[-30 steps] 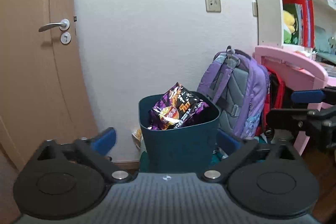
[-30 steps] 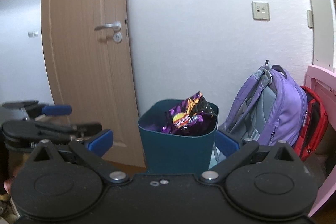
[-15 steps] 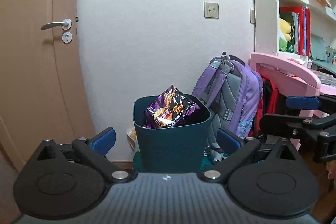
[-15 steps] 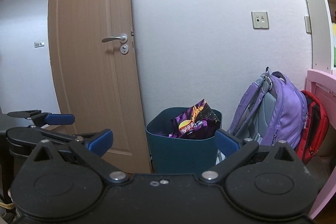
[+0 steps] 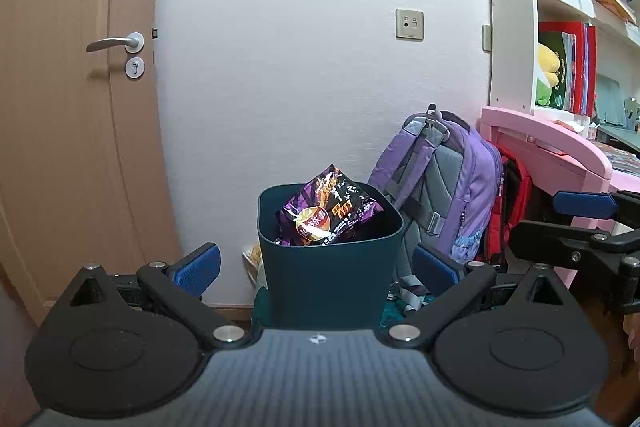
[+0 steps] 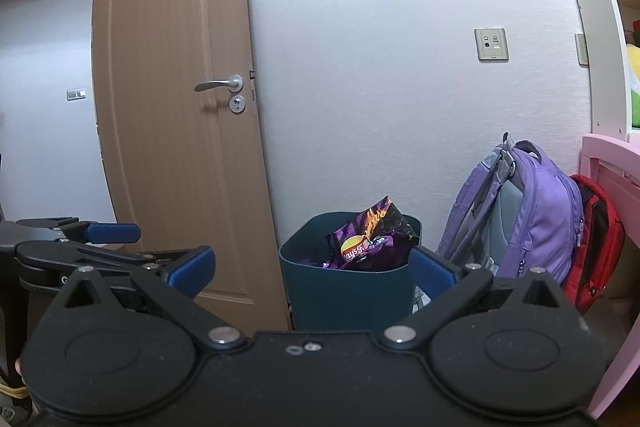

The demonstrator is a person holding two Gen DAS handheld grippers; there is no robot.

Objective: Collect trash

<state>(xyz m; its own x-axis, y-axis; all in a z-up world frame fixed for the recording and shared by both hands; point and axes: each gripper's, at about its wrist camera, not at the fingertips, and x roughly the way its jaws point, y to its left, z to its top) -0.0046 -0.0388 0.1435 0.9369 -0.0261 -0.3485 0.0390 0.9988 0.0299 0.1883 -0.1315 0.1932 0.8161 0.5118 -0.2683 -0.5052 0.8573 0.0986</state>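
Note:
A dark teal trash bin stands on the floor against the white wall; it also shows in the right wrist view. A purple chip bag sticks out of its top, also seen in the right wrist view. My left gripper is open and empty, some way back from the bin. My right gripper is open and empty, also back from the bin. Each gripper shows at the edge of the other's view.
A purple backpack and a red bag lean to the right of the bin. A pink desk and white bookshelf stand at right. A wooden door is at left. Some small items lie behind the bin.
Both grippers have drawn back from the bin and tilted up, so the bin looks smaller and lower. Both stay open and empty.

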